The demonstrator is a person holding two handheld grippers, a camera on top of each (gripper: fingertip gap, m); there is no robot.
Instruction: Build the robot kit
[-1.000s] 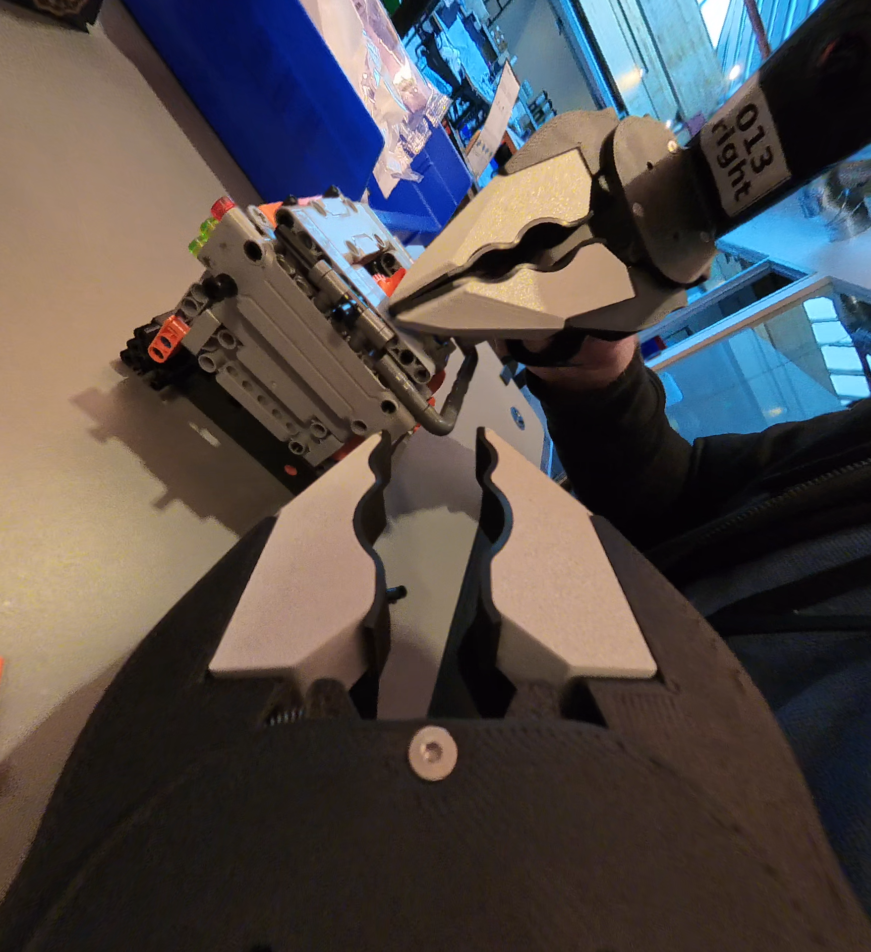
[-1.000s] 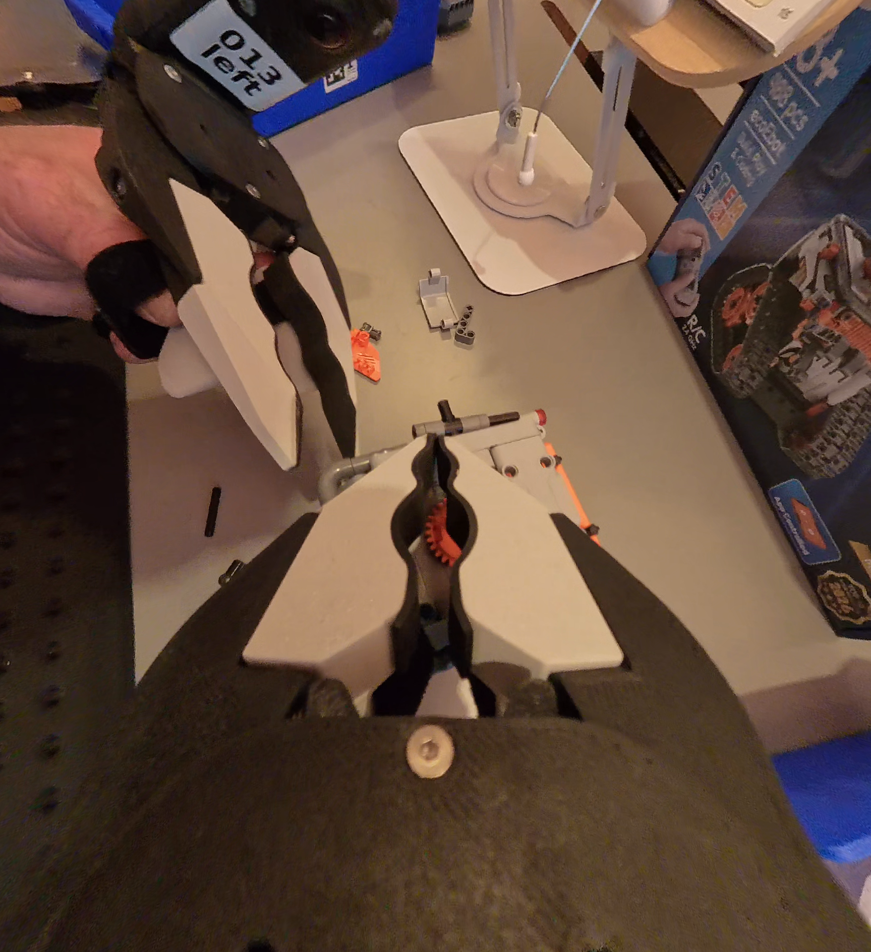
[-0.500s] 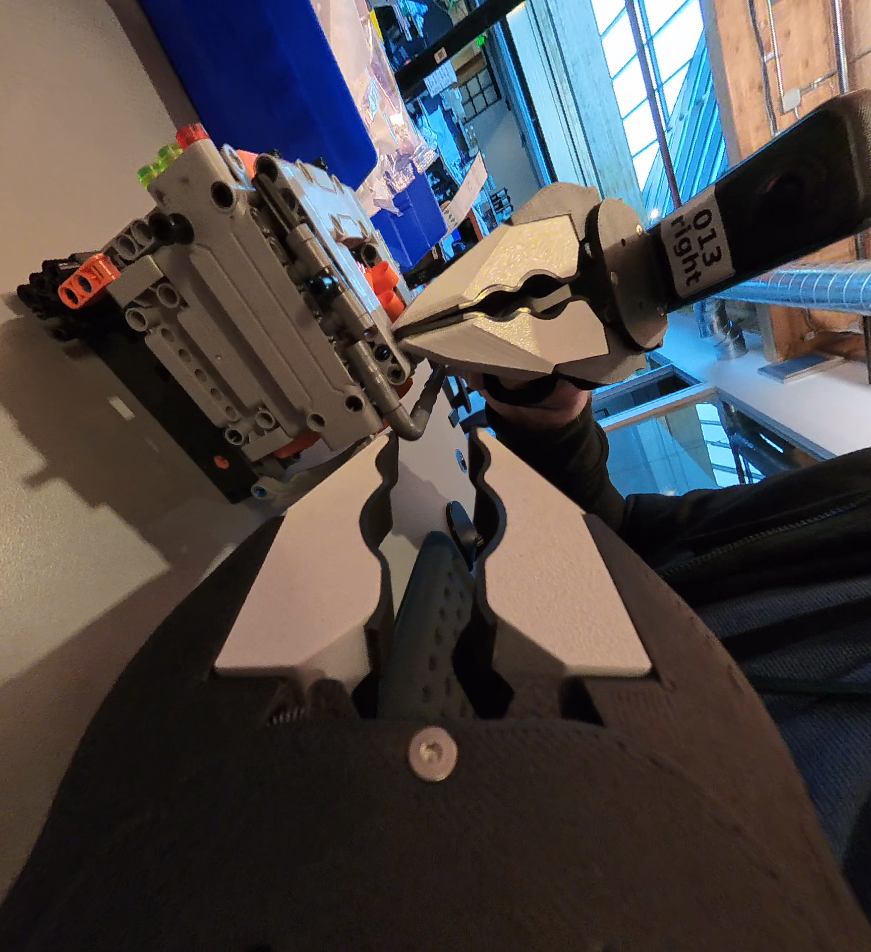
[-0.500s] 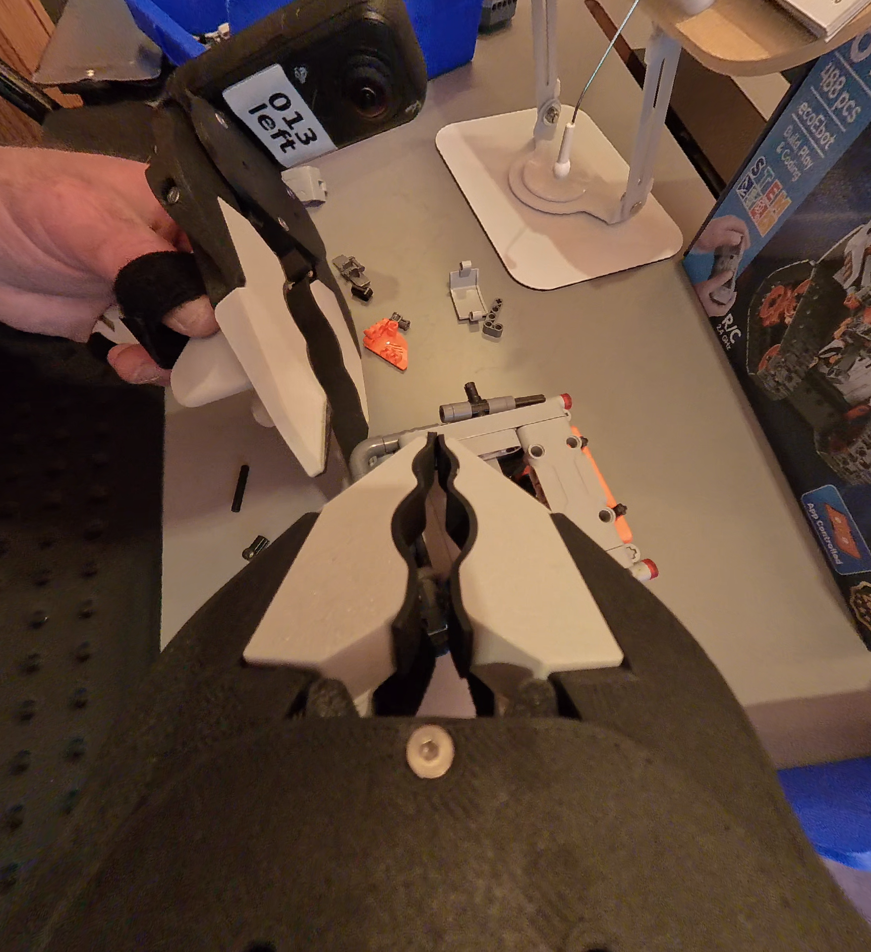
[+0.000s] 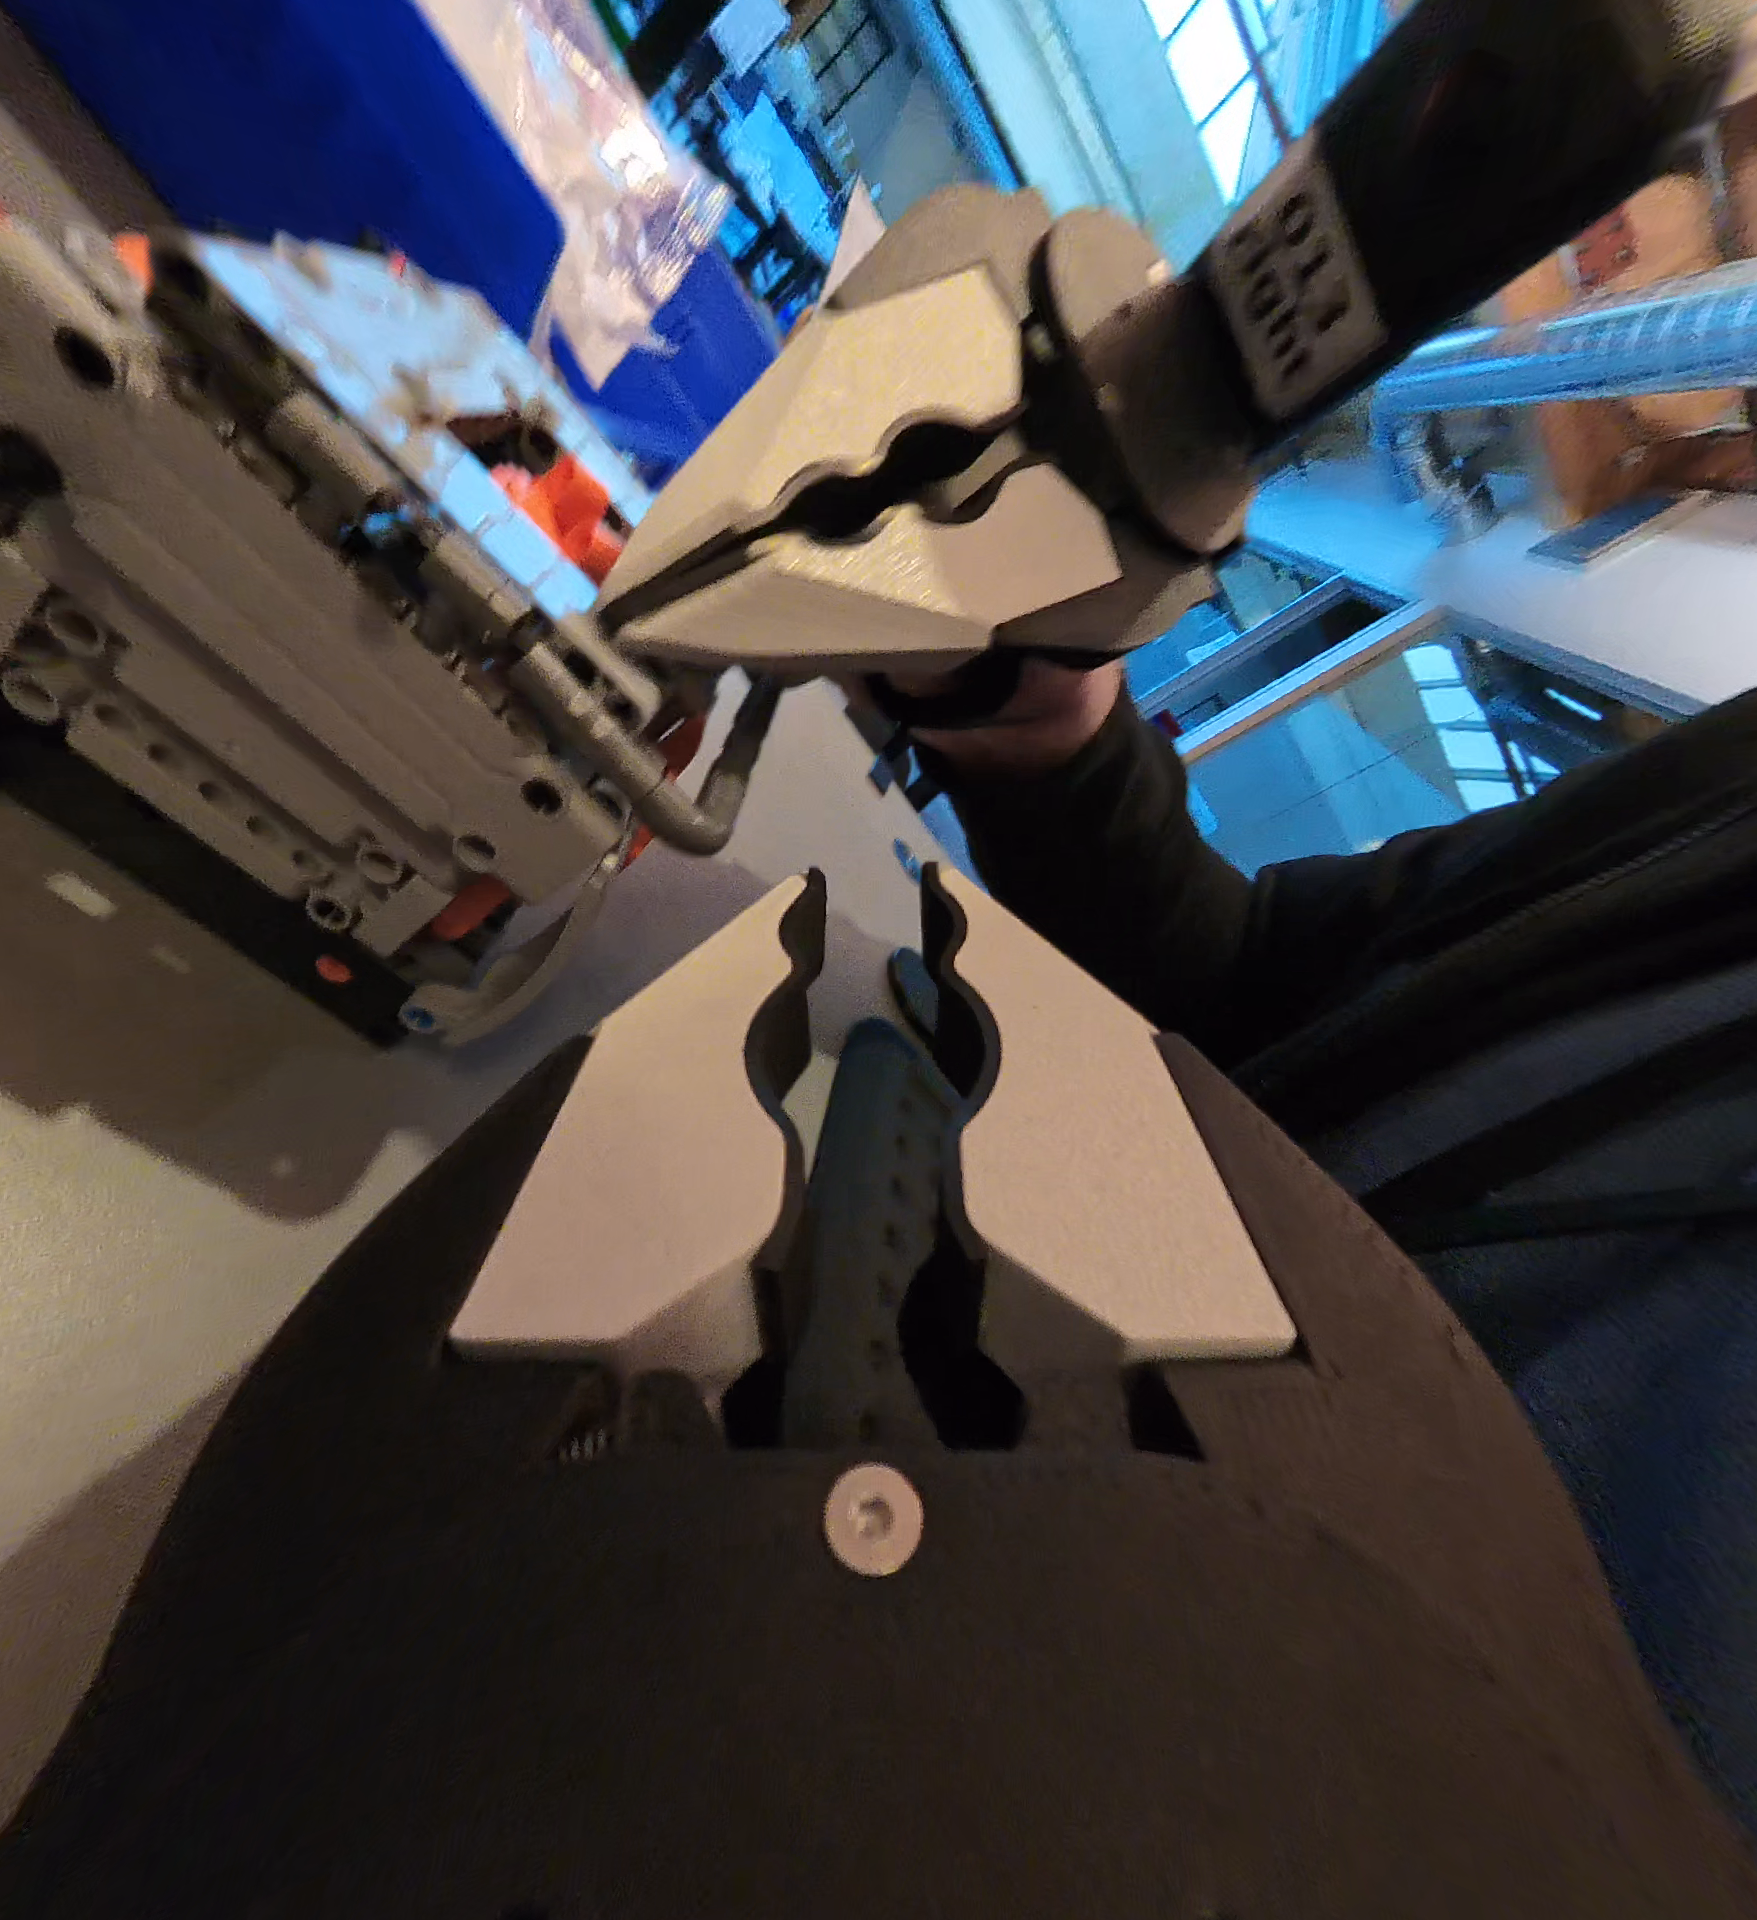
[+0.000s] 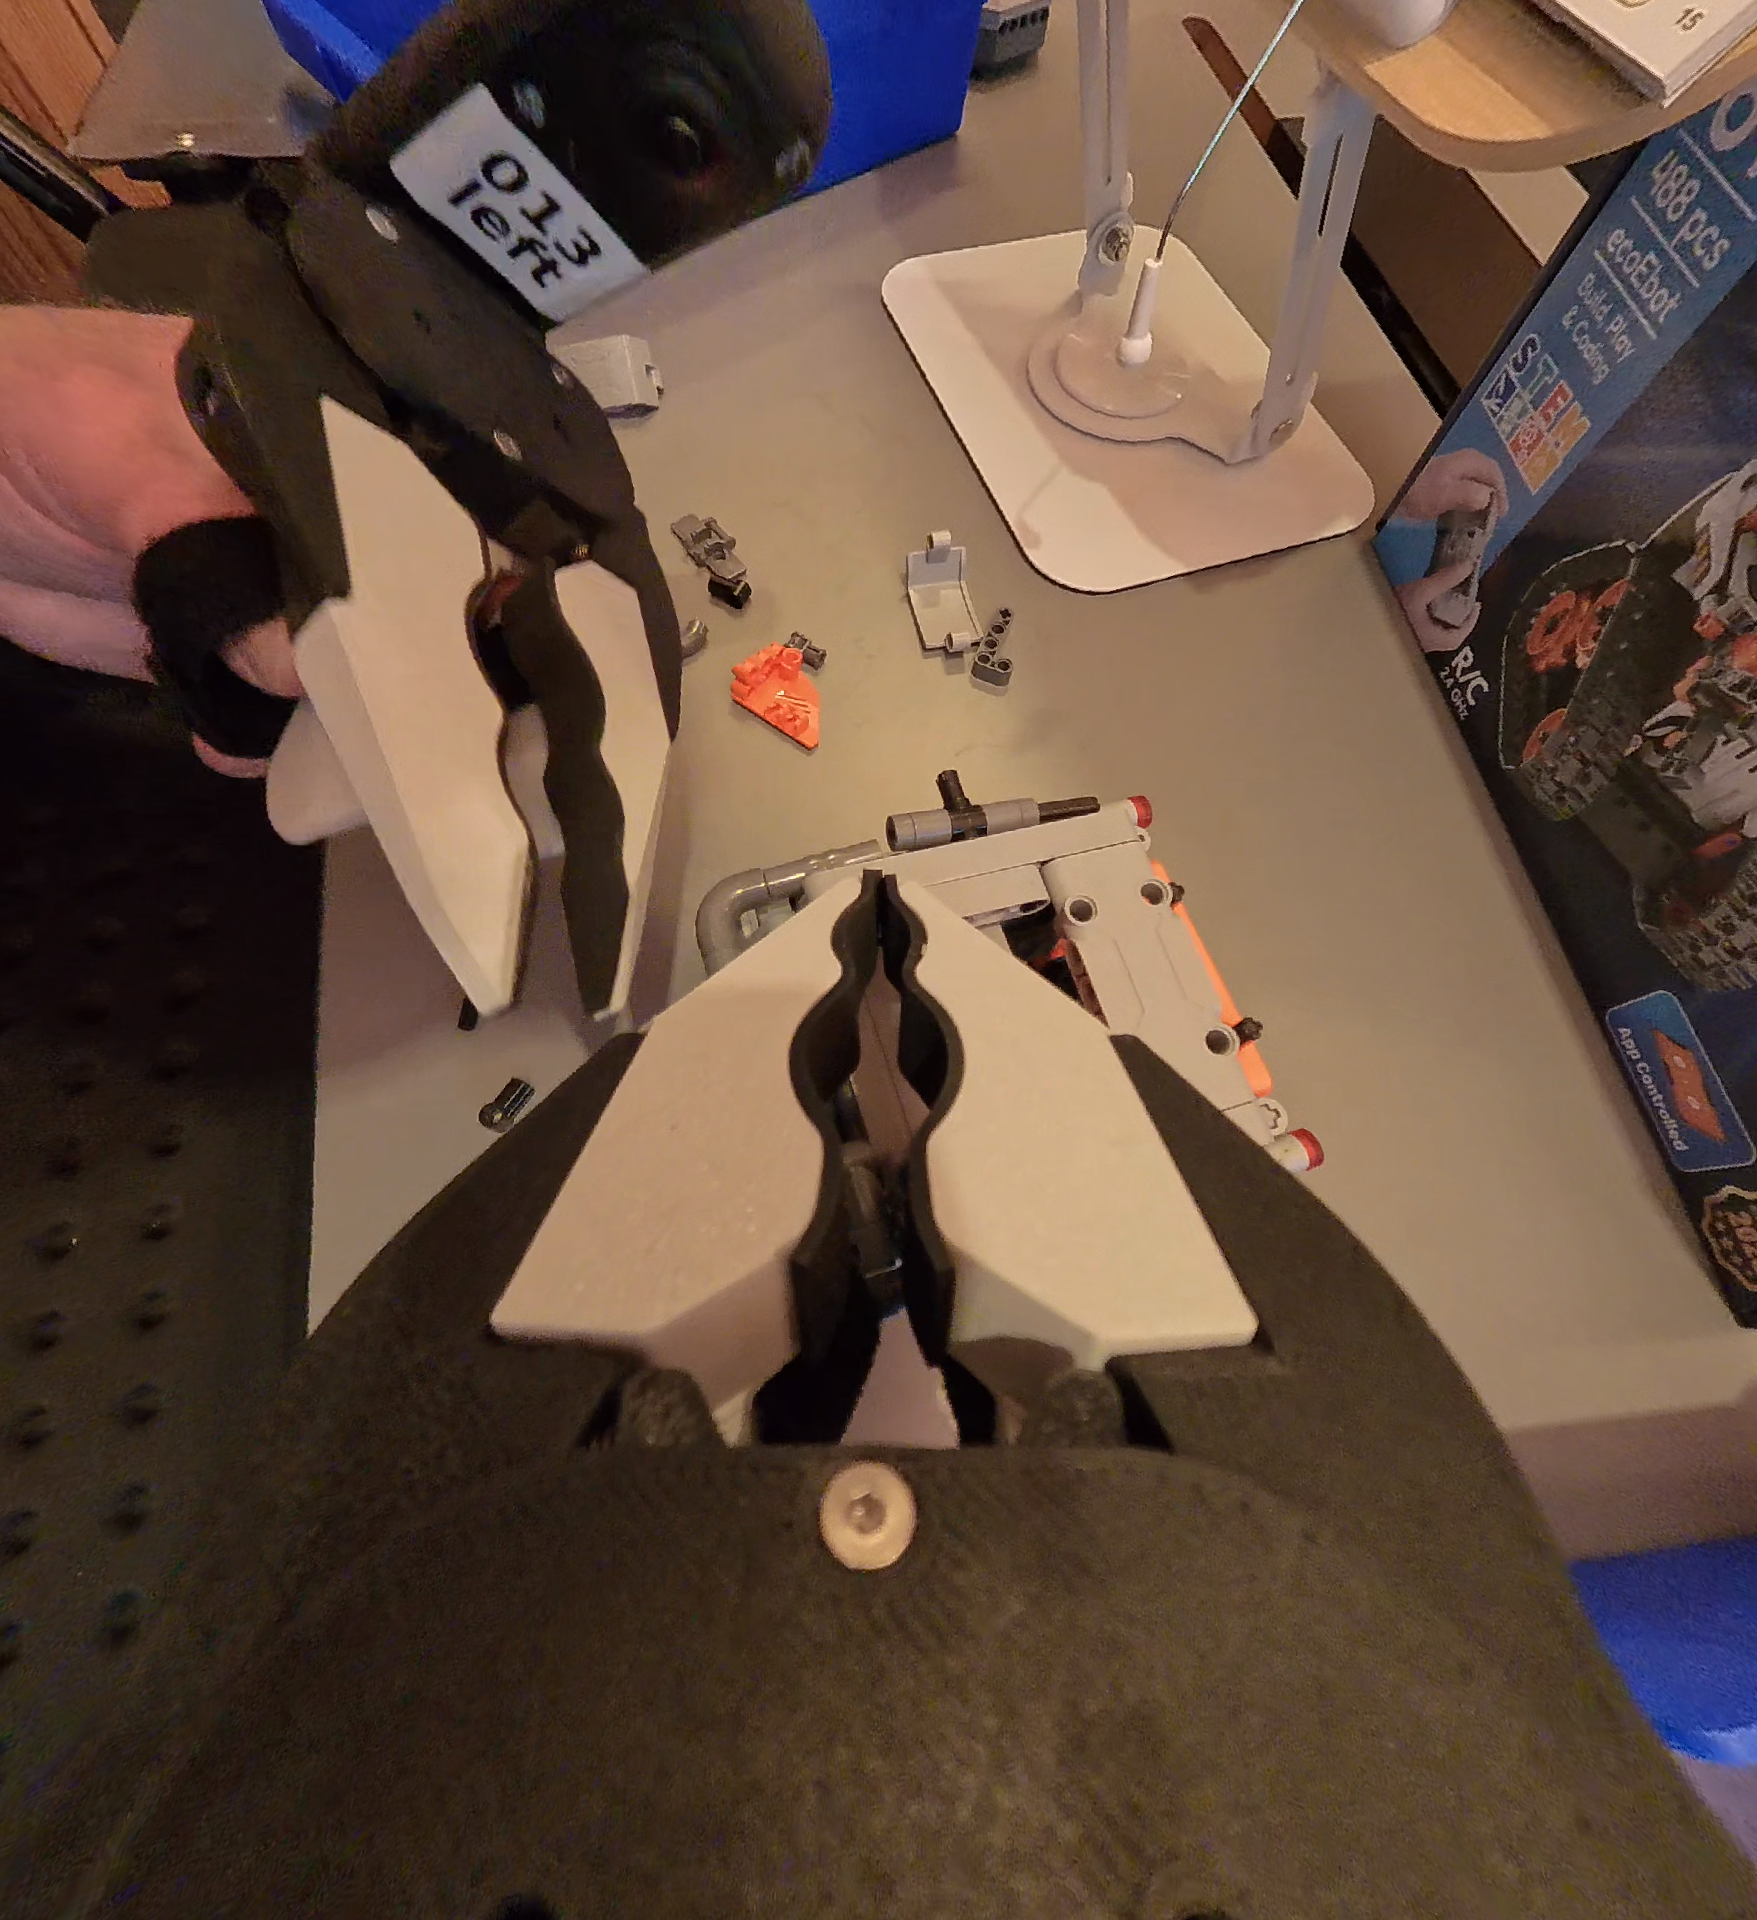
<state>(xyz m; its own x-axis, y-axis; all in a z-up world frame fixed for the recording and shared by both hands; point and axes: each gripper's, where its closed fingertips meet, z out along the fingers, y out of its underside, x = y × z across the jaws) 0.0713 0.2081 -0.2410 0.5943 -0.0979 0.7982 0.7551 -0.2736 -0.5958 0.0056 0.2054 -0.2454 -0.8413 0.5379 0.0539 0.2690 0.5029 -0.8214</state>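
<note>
A grey brick-built model (image 6: 1113, 935) with orange parts and red end caps sits on the grey table (image 6: 1321, 1039). My right gripper (image 6: 879, 883) is shut on a grey beam at the model's near edge, beside a bent grey tube (image 6: 739, 904). In the left wrist view, the model (image 5: 261, 623) is at the left, with the right gripper (image 5: 625, 613) clamped on its edge. My left gripper (image 5: 872, 883) is open and empty, just below the bent tube (image 5: 697, 821). In the right wrist view, the left gripper (image 6: 541, 1003) hangs left of the model, held by a hand (image 6: 43, 488).
A dark blue product box (image 6: 1632, 727) stands at the right. A white stand base (image 6: 1134, 416) is at the back. An orange piece (image 6: 775, 696), small grey pieces (image 6: 941, 592) and a black pin (image 6: 505, 1103) lie loose. A black studded mat (image 6: 74, 1247) is at the left. Some 6 cm of space lies between my two pairs of fingers.
The left gripper has moved closer to the model, which now looms larger and blurred in its view. The right gripper stays shut on the model. The left jaws stay open.
</note>
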